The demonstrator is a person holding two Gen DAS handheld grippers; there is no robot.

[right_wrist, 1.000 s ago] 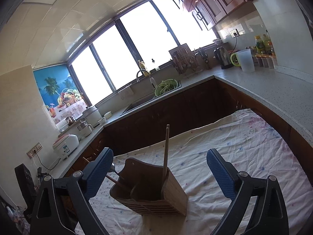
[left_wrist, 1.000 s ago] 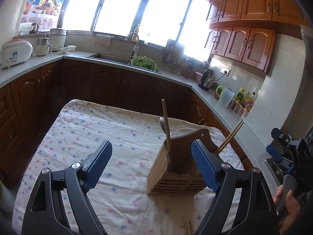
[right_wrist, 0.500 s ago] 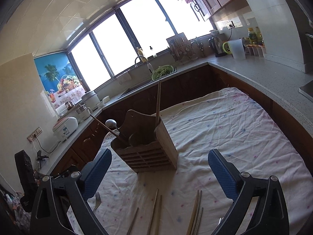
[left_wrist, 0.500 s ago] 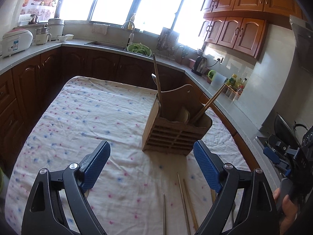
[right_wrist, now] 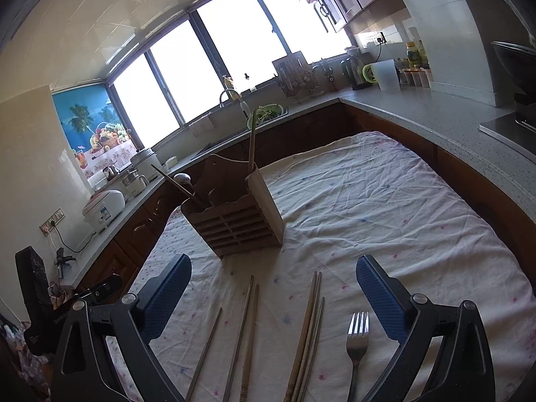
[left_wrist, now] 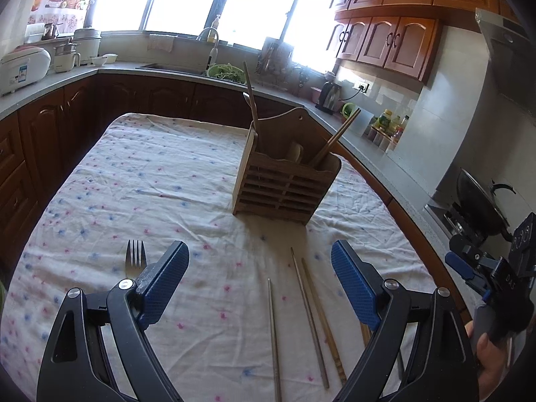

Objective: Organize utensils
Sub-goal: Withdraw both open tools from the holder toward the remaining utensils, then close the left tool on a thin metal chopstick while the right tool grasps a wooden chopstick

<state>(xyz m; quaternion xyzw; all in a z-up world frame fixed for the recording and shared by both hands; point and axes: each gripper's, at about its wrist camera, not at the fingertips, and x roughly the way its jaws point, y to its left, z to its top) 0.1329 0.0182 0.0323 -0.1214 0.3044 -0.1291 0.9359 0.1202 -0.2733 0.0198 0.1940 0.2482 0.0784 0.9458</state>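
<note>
Left claw [left_wrist: 259, 281]: released, empty, above the cloth-covered surface [left_wrist: 160, 181]; fork [left_wrist: 135, 258] just left of it, tines pointing away; chopsticks [left_wrist: 310, 315] flat, long axes running toward the wooden utensil holder [left_wrist: 284, 181]. Right claw [right_wrist: 273, 291]: released, empty; second fork [right_wrist: 356, 338] lying lengthwise beside it, tines toward the holder.
</note>
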